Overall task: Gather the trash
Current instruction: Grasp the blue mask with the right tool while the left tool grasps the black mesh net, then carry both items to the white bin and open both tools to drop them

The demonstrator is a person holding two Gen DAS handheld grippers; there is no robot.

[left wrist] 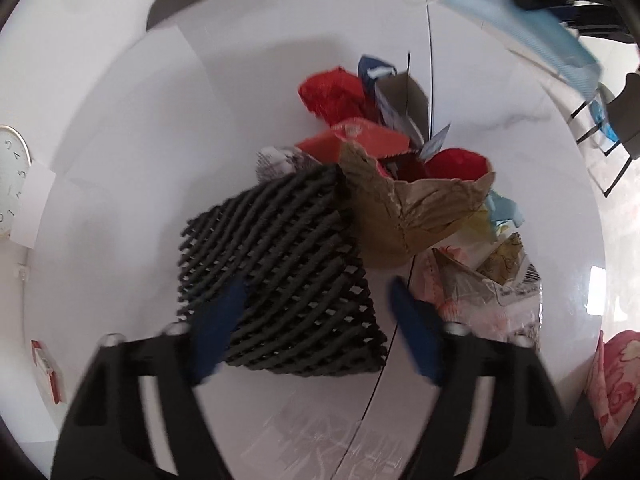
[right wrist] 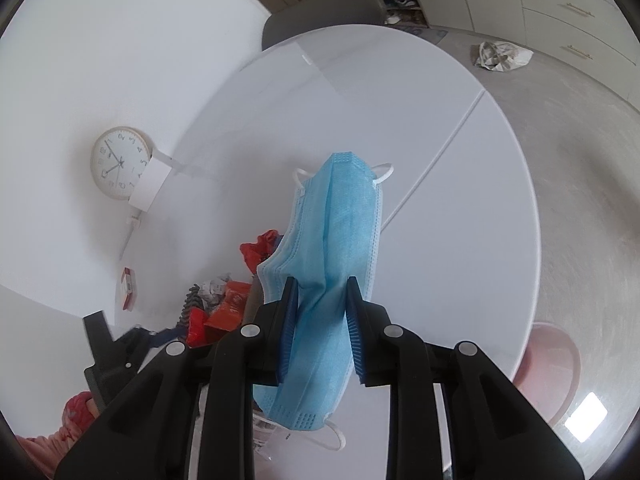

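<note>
Two blue fingertips of the left gripper [left wrist: 316, 332] sit spread wide, holding nothing, hovering over a black woven basket [left wrist: 276, 276] on the white table [left wrist: 140, 120], with a brown paper bag [left wrist: 420, 208] of red trash touching it. Right wrist view: right gripper [right wrist: 320, 320] is pinched tight on a blue face mask [right wrist: 332, 232], lifted above the table, wall clock [right wrist: 120, 162] off left.

Glossy smooth white table [right wrist: 460, 184]; soft pleated cloth mask [right wrist: 332, 240]; crumpled matt brown paper bag [left wrist: 416, 208].
</note>
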